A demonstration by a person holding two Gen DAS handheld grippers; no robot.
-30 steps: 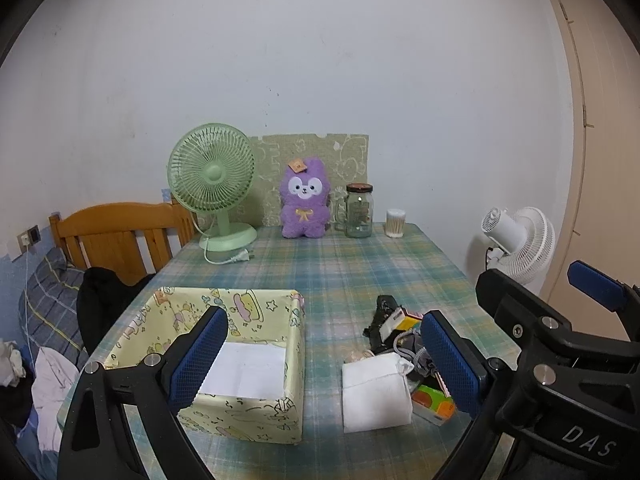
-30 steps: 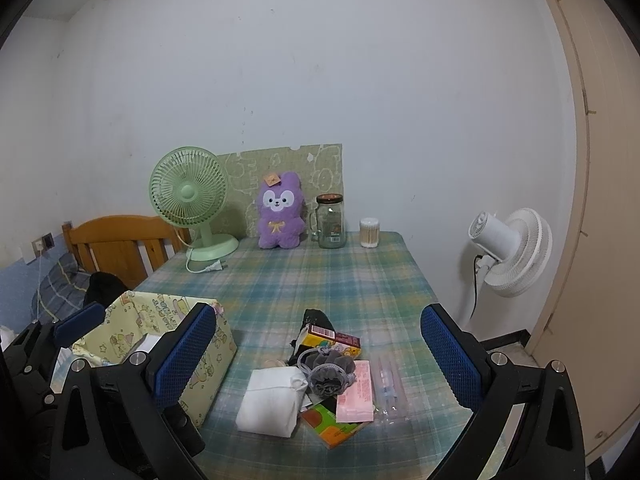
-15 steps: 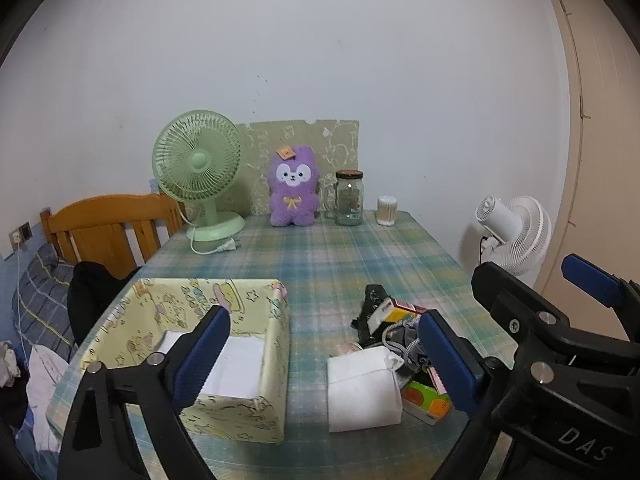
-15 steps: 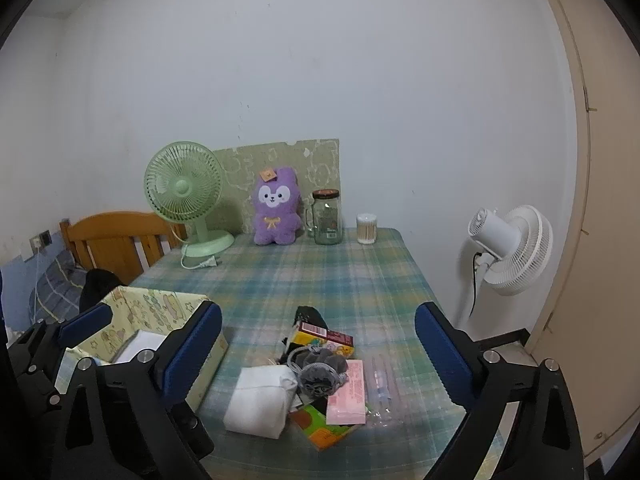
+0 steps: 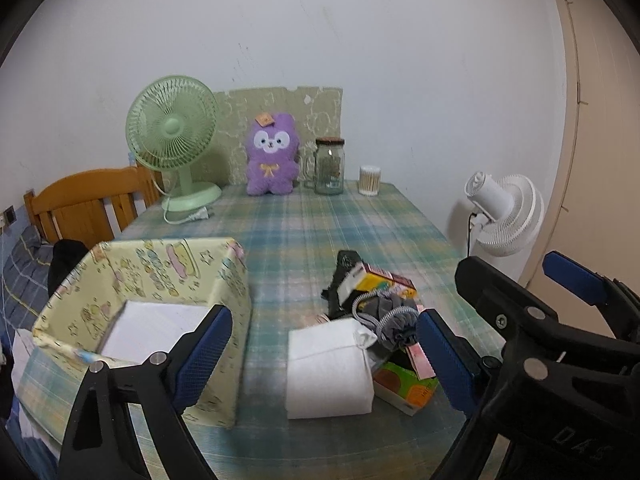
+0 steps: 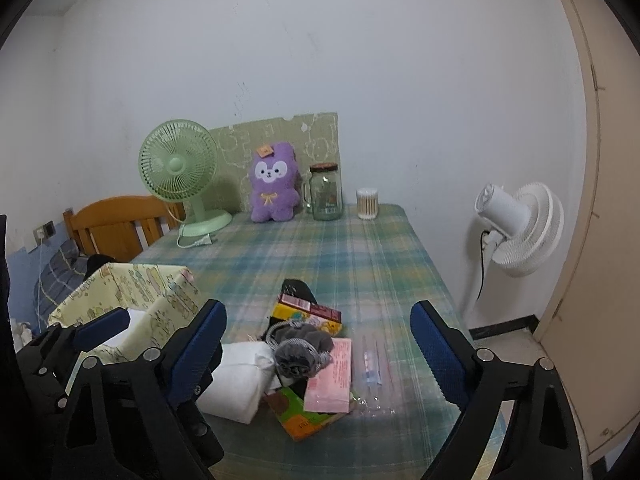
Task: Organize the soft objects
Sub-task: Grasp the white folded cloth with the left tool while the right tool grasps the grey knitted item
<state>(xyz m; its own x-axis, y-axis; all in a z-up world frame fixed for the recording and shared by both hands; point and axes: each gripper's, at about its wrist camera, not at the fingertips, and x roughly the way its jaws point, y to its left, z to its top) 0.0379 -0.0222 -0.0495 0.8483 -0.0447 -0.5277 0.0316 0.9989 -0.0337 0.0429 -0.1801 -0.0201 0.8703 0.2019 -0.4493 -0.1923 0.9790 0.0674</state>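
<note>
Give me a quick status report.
Left gripper and right gripper open, empty, jaws just narrowed slightly. White pouch on table beside yellow box. Cartons crowd pouch's right.

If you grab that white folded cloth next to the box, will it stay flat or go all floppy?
Probably floppy: the white folded cloth has soft rounded edges and a puffy shape. It likely squashes between fingers and may unfold when lifted. It looks light.

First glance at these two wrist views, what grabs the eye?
The purple plush toy sitting upright at the table's far edge against the wall, between the green desk fan and a glass jar. Nearer, a jumbled pile with a white folded cloth and grey drawstring pouch among small boxes, right of the open yellow patterned box. Both the left gripper and right gripper are open, empty.
</note>
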